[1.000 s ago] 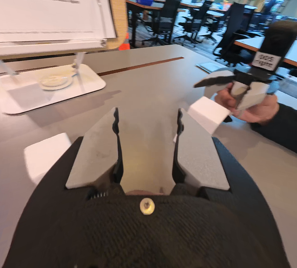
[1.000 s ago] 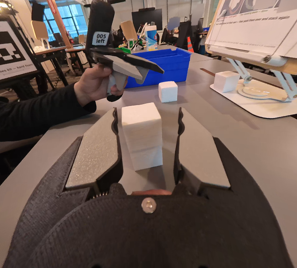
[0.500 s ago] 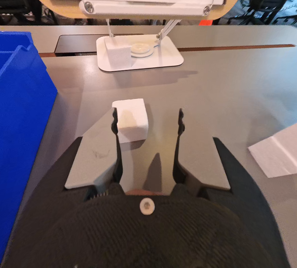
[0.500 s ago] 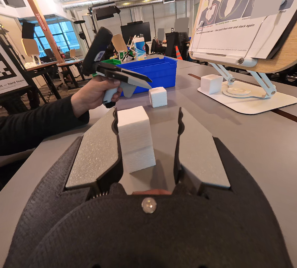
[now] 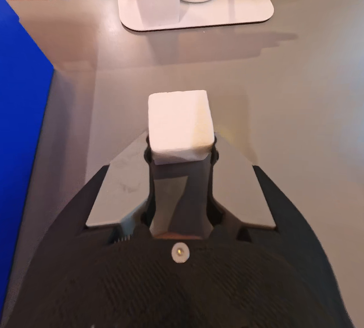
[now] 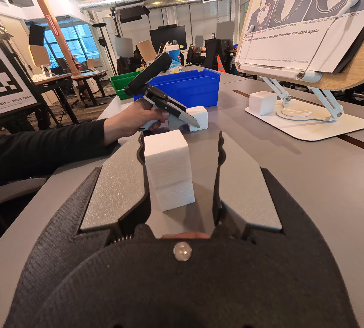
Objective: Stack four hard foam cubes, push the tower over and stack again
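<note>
Four white foam cubes in all; two make a stack (image 6: 169, 171).
Left gripper (image 5: 180, 151) fingers clamp one cube (image 5: 180, 123); only the right view shows the stack between the right gripper (image 6: 180, 153) fingers, spread apart.

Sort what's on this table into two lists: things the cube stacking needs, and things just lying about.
For the job:
- two-cube stack between the open right gripper jaws
- foam cube gripped by the left gripper
- fourth cube on the stand's white base

Lying about:
- blue bin
- green bin
- wipes canister
- instruction sheet stand
</note>
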A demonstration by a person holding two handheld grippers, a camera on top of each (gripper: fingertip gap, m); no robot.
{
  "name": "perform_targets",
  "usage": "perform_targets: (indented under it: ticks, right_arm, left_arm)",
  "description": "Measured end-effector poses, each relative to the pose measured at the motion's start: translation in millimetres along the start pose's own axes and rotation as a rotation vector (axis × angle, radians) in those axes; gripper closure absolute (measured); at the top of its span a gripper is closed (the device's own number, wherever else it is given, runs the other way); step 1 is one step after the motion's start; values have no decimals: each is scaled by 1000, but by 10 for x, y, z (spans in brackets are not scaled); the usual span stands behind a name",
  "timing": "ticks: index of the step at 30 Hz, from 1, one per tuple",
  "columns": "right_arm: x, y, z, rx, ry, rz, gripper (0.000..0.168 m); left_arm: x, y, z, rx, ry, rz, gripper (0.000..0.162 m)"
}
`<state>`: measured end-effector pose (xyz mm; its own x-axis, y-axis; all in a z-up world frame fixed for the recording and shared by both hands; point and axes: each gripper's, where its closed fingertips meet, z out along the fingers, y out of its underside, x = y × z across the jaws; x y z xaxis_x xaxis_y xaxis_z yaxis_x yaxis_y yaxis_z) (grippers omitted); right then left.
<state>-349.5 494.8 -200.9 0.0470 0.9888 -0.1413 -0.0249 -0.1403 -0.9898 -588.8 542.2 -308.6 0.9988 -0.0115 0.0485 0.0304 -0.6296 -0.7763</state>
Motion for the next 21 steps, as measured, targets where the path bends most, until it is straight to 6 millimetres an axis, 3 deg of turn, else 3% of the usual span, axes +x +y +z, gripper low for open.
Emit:
perform_targets:
  ticks: [3, 6, 9, 12, 17, 21]
  right_arm:
    - [7, -14, -14, 5, 1, 1, 96]
    - [9, -46, -39, 13, -1, 3, 96]
    - [-4, -84, -74, 21, -9, 4, 97]
    - [-47, -149, -104, 35, -33, 14, 97]
    - [-258, -288, -130, 54, -108, 7, 97]
    - [-536, -346, -103, 39, -194, -32, 98]
  left_arm:
    - [58, -16, -38, 13, 28, 24, 104]
    - [278, -212, -214, 119, 159, 27, 104]
    - [720, -499, -579, 291, 451, 32, 104]
    - [1211, -592, -1001, 387, 747, 123, 104]
    - [1809, -361, -1442, 412, 970, 410, 104]
    - [2090, -116, -1608, 391, 1039, 590, 103]
